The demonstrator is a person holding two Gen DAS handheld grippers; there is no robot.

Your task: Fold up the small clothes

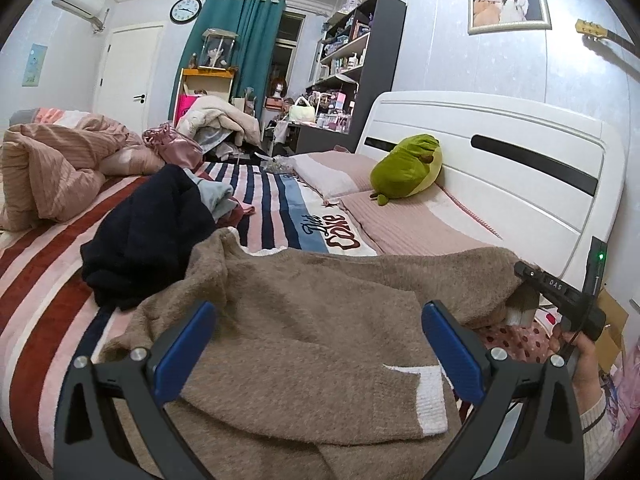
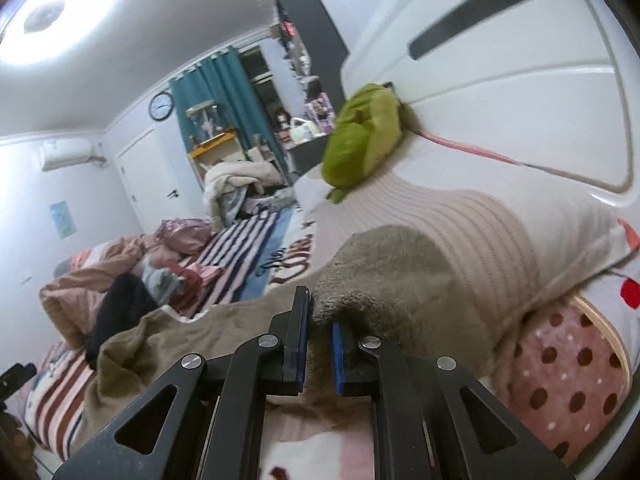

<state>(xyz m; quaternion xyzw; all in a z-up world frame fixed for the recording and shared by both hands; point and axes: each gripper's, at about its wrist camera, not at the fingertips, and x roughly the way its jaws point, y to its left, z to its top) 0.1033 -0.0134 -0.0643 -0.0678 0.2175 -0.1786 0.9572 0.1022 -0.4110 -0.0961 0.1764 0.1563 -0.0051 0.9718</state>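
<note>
Presently the left gripper [image 1: 316, 344] has its jaws spread wide, released, with the blue pads standing apart on either side of the brown fleece garment [image 1: 304, 328]; whether the pads touch the fabric cannot be told. The garment lies spread over the striped bedspread [image 1: 52, 280], one end reaching toward the pink pillow [image 1: 404, 220] near the white headboard [image 1: 500, 168].

The right gripper [image 2: 318, 340] is clenched on a raised fold of the same garment, the fabric pinched between its narrow-set jaws. In the left wrist view this gripper shows at the garment's far right corner, partly cut off by the frame edge, with the person's hand [image 1: 576, 344] behind it.

A dark navy garment [image 1: 144, 240] lies heaped just beside the brown one, with a few lighter pieces [image 1: 218, 196] partly hidden behind it. A green plush toy [image 1: 408, 168] rests on the pillow against the headboard. The right wrist view is blurred.
</note>
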